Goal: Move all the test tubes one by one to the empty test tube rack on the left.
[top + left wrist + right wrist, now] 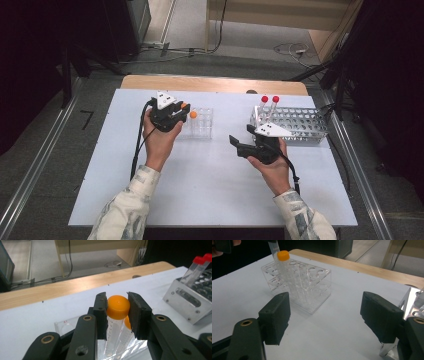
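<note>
My left gripper [180, 108] is shut on the orange cap of a clear graduated tube [117, 307], which hangs upright over the clear plastic rack [202, 125]. In the left gripper view the two pads press the cap from both sides. A second orange-capped tube [193, 114] stands in that rack just beside the held one. My right gripper [324, 307] is open with nothing between its wide-apart jaws. It hovers over the white table between the clear rack [307, 285] and the metal rack [300, 122]. Two red-capped tubes [270, 100] stand in the metal rack's left end.
The white tabletop [210, 180] has a wooden strip [215, 83] along its far edge. The metal rack [185, 300] has several unfilled holes. Cables and furniture legs lie on the floor beyond the table. Both of the person's forearms come in from the near edge.
</note>
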A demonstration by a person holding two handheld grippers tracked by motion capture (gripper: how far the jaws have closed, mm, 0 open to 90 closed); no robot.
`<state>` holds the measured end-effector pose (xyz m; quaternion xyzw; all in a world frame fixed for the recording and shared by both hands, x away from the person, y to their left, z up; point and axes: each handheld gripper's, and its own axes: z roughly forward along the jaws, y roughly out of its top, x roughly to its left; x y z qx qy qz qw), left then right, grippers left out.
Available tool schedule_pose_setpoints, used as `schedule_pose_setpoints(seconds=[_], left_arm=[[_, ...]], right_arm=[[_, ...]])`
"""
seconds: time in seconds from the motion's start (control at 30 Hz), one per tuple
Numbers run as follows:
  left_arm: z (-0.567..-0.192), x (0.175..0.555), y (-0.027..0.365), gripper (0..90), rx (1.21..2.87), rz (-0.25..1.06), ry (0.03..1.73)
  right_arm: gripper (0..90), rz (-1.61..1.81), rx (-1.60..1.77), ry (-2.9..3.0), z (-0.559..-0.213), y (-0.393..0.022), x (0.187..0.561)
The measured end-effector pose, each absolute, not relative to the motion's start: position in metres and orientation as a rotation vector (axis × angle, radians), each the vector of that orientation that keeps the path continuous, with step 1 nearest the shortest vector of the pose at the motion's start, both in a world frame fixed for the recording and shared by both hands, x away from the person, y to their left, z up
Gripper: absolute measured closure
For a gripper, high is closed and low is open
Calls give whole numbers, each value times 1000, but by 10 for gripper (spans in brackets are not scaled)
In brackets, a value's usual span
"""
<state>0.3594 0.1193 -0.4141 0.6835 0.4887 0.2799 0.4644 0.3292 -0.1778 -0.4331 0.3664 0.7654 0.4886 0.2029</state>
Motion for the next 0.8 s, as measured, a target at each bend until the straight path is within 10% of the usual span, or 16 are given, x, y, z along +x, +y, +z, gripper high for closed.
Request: schedule_pose_setpoints(seconds=[0.43,0.8], left_arm=[[-423,357,120,625,1677,670,1220],[-419,336,126,355,1585,578,1223]], right_arm=[[225,1359,1025,2132,-433,-178,330],[225,1328,1112,2032,-427,-208,338]])
